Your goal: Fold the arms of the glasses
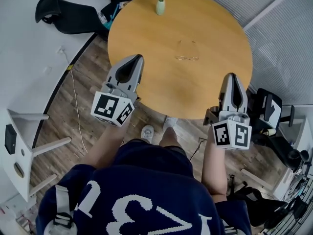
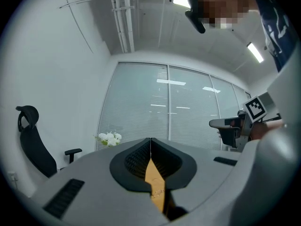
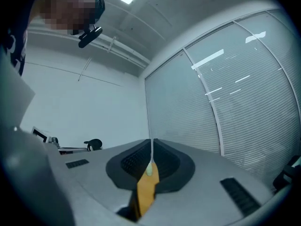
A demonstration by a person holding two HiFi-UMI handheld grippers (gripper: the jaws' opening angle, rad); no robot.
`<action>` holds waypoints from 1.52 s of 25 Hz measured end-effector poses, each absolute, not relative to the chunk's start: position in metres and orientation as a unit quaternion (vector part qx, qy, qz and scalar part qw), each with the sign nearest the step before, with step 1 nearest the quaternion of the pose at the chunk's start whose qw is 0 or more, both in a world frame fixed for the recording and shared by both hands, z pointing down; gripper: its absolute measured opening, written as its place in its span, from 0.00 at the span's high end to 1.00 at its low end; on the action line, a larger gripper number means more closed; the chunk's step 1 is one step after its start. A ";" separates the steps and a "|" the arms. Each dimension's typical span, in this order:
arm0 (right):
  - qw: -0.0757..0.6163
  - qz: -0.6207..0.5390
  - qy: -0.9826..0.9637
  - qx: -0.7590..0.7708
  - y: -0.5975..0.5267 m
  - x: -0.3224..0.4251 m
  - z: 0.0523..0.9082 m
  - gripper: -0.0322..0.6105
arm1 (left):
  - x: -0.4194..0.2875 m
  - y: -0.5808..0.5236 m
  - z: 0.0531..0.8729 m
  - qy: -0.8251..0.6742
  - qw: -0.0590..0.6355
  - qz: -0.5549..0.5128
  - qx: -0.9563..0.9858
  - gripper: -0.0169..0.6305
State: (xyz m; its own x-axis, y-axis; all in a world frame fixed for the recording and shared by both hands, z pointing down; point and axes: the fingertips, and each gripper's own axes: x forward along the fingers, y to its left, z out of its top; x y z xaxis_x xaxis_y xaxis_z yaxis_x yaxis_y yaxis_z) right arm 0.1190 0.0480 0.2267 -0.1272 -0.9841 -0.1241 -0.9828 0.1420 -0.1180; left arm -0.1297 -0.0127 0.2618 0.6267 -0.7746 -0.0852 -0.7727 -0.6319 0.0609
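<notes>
Left tongs [image 1: 133, 58] and right tongs [image 1: 231, 77] are clenched empty; navy shirt [image 1: 151, 173] shows white numerals [image 1: 131, 210].

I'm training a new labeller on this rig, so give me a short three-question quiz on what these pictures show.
1. True or false: the glasses lie on the round table, and neither the left gripper nor the right gripper touches them.
2. The left gripper's fingers are: A) shut on the glasses, B) wide open, C) shut on nothing.
3. What stands at the table's far edge in the head view?
Key: 1 true; 2 C; 3 the vase of white flowers.
</notes>
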 end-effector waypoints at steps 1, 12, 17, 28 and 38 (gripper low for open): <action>0.087 -0.004 0.754 -0.651 0.039 0.123 0.228 0.89 | -0.125 -0.018 0.263 -0.432 0.009 -0.050 0.900 0.95; 0.099 0.013 0.808 -0.581 -0.071 0.172 0.208 0.89 | -0.080 -0.089 0.256 -0.497 -0.006 -0.060 0.865 0.95; 0.098 -0.005 0.817 -0.569 -0.105 0.186 0.222 0.89 | -0.066 -0.110 0.264 -0.510 -0.002 -0.052 0.859 0.95; 0.053 -0.044 0.823 -0.563 -0.139 0.168 0.264 0.89 | -0.058 -0.148 0.294 -0.486 0.035 -0.028 0.873 0.95; -0.008 -0.108 0.844 -0.525 -0.166 0.150 0.319 0.89 | -0.055 -0.172 0.324 -0.467 0.059 -0.026 0.882 0.95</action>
State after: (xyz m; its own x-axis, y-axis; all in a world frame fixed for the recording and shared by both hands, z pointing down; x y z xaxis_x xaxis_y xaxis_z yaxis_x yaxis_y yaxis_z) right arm 0.1503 -0.1662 0.3189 -0.4494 -0.8843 0.1266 -0.8876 0.4260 -0.1750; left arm -0.0554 -0.1721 0.3237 0.5624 -0.8268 0.0093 -0.8208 -0.5569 0.1274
